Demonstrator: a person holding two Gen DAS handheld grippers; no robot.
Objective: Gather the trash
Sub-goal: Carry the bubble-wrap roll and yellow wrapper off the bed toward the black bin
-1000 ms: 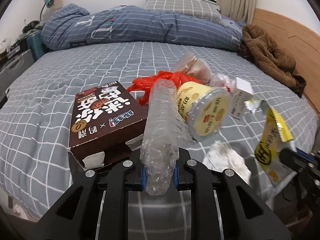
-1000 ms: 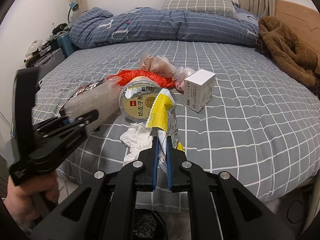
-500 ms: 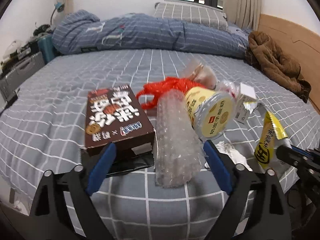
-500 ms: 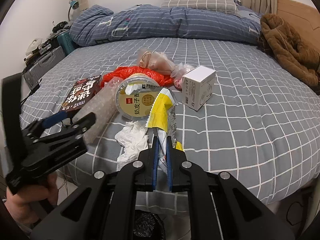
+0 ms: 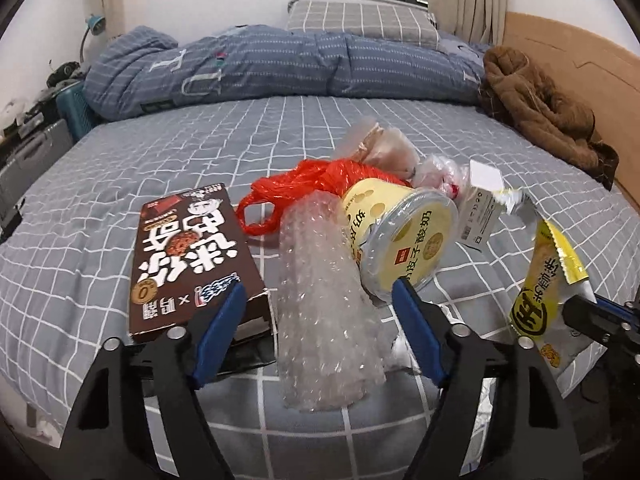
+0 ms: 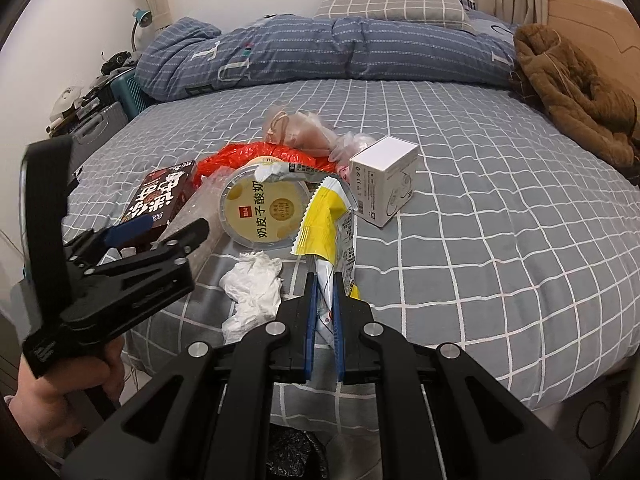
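**Left wrist view: bubble wrap between parted jaws**

Left hand-held gripper (image 5: 318,308) is standing released, its jaws having just been closing in, blue pads (image 5: 218,330) clear of the clear rolled bubble wrap (image 5: 320,300) lying between them on the grey checked bed (image 5: 120,152). Right hand-held gripper (image 6: 323,304) is clenching the yellow snack wrapper (image 6: 326,224) above the bed's near edge. Beside the roll are lying a brown rectangular cardboard box (image 5: 188,256) and a tipped yellow yoghurt tub (image 5: 400,236).

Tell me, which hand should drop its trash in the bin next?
Right. The right gripper is shut on the yellow wrapper, just above the black bin bag. The left gripper is open around the bubble wrap, gripping nothing.
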